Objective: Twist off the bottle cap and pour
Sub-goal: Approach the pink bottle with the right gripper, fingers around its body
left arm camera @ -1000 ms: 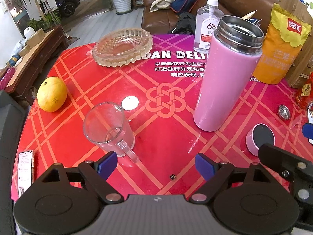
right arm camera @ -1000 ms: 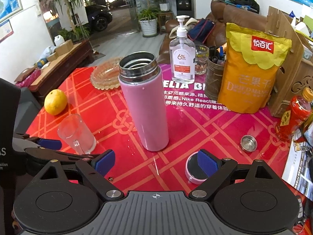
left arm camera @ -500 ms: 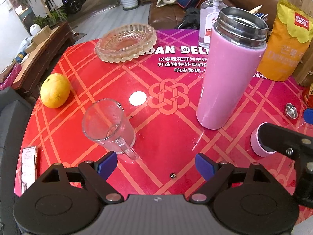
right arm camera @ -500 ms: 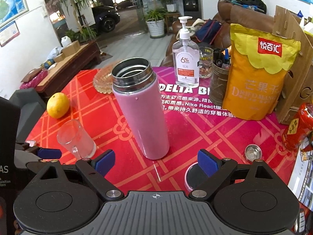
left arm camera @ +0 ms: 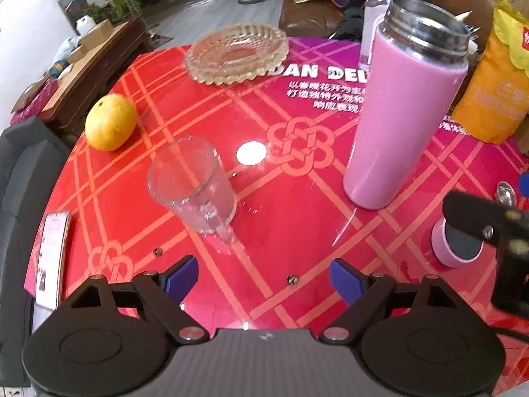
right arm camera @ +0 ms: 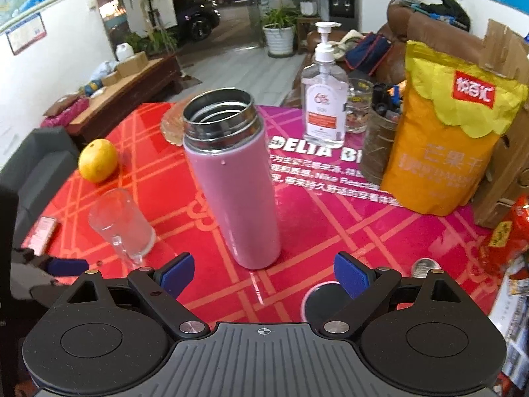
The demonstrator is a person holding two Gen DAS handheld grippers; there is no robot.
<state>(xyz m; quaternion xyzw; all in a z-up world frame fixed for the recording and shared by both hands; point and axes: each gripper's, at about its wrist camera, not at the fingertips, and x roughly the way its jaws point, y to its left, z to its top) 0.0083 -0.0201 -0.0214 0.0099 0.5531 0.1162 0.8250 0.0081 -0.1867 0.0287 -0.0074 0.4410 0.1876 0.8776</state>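
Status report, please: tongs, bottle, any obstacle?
Both tongs open, empty. Pink bottle upright, uncapped; cap on table. Glass mug beside it, nothing between.

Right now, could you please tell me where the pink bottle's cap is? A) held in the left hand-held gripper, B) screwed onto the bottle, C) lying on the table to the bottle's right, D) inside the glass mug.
C: the pink bottle stands with its steel mouth open, and the cap lies on the table to its right.

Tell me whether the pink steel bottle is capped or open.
Open. The pink steel bottle stands upright with its bare metal threaded mouth exposed; its pink round cap lies apart on the red table.
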